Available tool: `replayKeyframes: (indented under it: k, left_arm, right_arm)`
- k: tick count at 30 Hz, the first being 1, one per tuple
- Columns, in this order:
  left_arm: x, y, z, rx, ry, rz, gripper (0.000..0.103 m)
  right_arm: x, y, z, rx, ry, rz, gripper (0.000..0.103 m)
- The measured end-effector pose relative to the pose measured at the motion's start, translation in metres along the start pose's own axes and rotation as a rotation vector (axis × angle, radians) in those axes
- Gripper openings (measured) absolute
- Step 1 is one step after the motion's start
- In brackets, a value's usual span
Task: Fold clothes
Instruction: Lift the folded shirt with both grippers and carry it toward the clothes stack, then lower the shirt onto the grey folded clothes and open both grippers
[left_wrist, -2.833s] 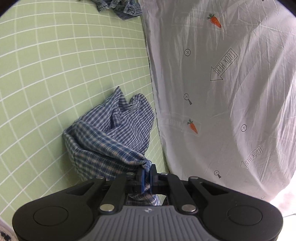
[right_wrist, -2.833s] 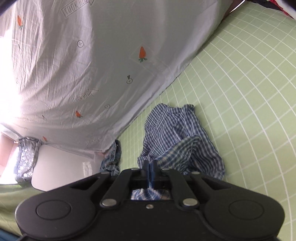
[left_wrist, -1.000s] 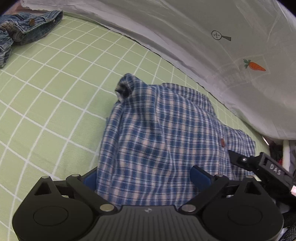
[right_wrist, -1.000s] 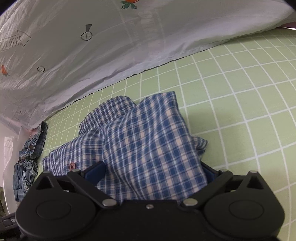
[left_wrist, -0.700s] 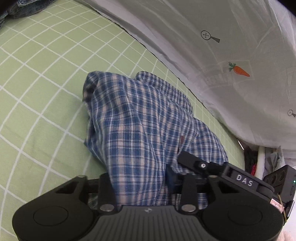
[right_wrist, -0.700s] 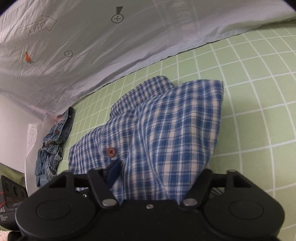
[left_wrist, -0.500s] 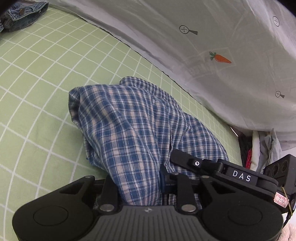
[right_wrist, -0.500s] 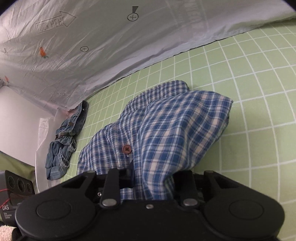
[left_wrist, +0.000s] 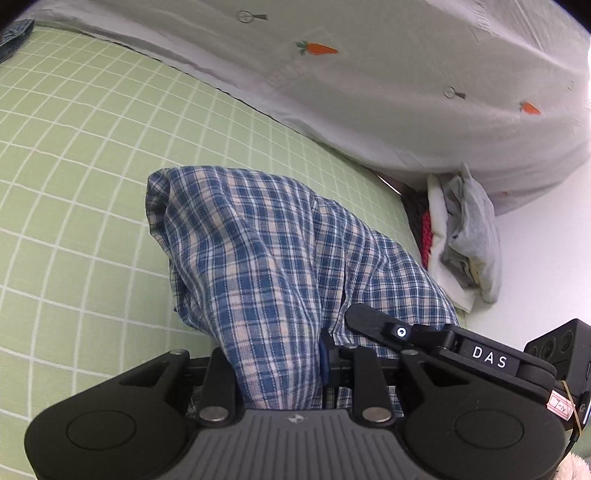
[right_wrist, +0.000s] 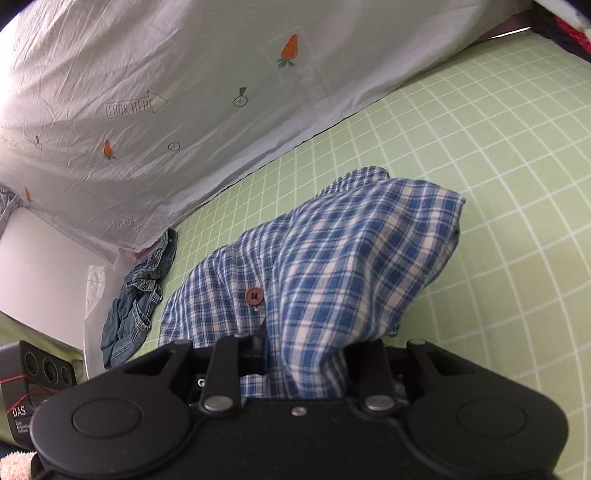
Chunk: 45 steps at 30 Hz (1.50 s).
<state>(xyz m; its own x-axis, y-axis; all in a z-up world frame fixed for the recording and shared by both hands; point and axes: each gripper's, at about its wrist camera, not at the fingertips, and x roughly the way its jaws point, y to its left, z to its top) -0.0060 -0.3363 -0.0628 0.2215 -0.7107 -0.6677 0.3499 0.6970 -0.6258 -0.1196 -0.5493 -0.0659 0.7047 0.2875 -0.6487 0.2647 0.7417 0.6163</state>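
Blue plaid shirt (left_wrist: 258, 258) bunched on the green grid mat (left_wrist: 74, 147), its fabric clamped by both the left gripper (left_wrist: 275, 369) and right gripper (right_wrist: 306, 363).

A carrot-print sheet (left_wrist: 369, 74) hangs behind the green grid mat (left_wrist: 74, 166).
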Motion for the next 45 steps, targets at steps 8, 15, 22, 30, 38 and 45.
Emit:
replayKeyframes:
  k: [8, 15, 22, 30, 38, 45]
  left_arm:
    - [0.05, -0.09, -0.014, 0.163, 0.093, -0.109, 0.026]
    - [0.112, -0.192, -0.025, 0.252, 0.072, -0.166, 0.026]
    - [0.173, -0.306, -0.019, 0.258, -0.027, -0.227, 0.026]
    - [0.232, -0.411, 0.036, 0.286, -0.152, -0.286, 0.027]
    - [0.294, -0.463, 0.136, 0.34, -0.265, -0.269, 0.031]
    - [0.369, -0.442, 0.206, 0.267, -0.309, 0.022, 0.067]
  right_arm:
    - [-0.087, -0.062, -0.01, 0.113, -0.161, -0.082, 0.028]
    - [-0.163, -0.143, 0.027, 0.153, -0.274, -0.083, 0.028]
    - [-0.238, -0.22, 0.108, 0.057, -0.323, -0.051, 0.028]
    - [-0.291, -0.281, 0.232, -0.051, -0.387, 0.004, 0.029]
    - [-0.283, -0.321, 0.364, -0.138, -0.455, 0.078, 0.031]
    - [-0.198, -0.349, 0.454, -0.263, -0.434, -0.193, 0.078]
